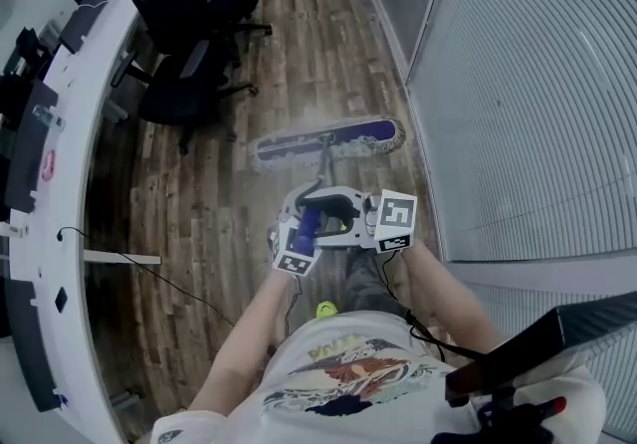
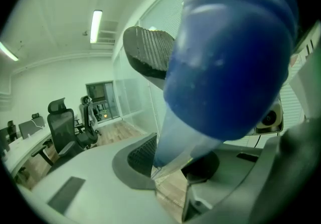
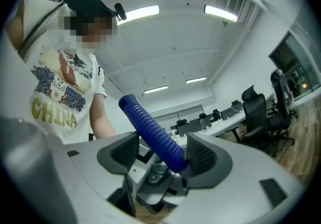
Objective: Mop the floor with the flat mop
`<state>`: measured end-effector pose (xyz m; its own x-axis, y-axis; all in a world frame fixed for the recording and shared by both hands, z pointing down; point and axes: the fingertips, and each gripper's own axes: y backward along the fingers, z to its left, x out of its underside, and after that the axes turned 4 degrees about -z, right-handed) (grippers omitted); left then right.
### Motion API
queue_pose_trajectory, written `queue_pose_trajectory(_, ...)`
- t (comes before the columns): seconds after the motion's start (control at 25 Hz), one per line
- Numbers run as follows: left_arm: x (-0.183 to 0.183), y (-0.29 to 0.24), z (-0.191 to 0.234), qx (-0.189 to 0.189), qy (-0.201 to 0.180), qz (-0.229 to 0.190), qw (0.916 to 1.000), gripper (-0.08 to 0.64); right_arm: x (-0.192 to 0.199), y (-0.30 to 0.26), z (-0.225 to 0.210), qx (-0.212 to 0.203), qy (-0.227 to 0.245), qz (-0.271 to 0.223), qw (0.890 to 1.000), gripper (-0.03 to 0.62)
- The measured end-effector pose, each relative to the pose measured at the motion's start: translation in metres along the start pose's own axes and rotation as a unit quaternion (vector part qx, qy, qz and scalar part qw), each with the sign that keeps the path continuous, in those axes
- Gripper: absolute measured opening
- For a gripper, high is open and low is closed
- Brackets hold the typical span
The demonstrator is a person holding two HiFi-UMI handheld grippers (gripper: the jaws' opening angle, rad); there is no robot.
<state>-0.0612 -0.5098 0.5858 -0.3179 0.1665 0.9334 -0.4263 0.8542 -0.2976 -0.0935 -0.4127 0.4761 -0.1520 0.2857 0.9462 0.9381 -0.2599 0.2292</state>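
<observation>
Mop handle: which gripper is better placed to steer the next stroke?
Right, probably. The right gripper clamps the blue grip farther down, nearer the mop head; the left gripper holds it closer to the person.

Ahead on the floor (image 1: 318, 54) the mop (image 1: 326, 141), chairs (image 1: 184, 84) and desk (image 1: 70, 163) to its left, partition wall (image 1: 537, 113) right.

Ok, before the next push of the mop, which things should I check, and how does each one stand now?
1. Left gripper shut on the handle: ok.
2. Right gripper gripping the handle: cannot tell; a gap shows at one pad.
3. Mop head flat on the floor: ok.
4. Chairs apart from the mop head: ok.
5. Cable on the floor away from the mop head: ok.
</observation>
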Motion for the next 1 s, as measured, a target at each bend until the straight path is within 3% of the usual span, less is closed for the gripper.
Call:
queue_pose_trajectory(0.28, -0.044, -0.173, 0.097, -0.009, -0.005, 0.009, 0.9999, 0.08, -0.069, 0.06, -0.183, 0.026, -0.003, -0.032, 0.999, 0.278)
queue_pose_trajectory(0.44, -0.067, -0.235, 0.146, -0.034, -0.014, 0.019, 0.9992, 0.08, -0.107, 0.073, -0.256, 0.035, 0.024, -0.014, 0.999, 0.276)
queue_pose_trajectory(0.68, -0.091, -0.236, 0.169, -0.075, -0.105, 0.002, 0.9916, 0.089, -0.135, 0.064, -0.276, 0.041, 0.114, 0.024, 0.992, 0.196)
queue_pose_trajectory(0.92, -0.131, -0.202, 0.149, -0.071, -0.091, -0.104, 0.9878, 0.109, -0.145, 0.091, -0.278, 0.106, 0.11, 0.0, 0.988, 0.193)
queue_pose_trajectory(1.0, -0.138, -0.197, 0.139, -0.054, -0.101, -0.106, 0.9878, 0.107, -0.145, 0.099, -0.273, 0.126, 0.109, -0.001, 0.986, 0.195)
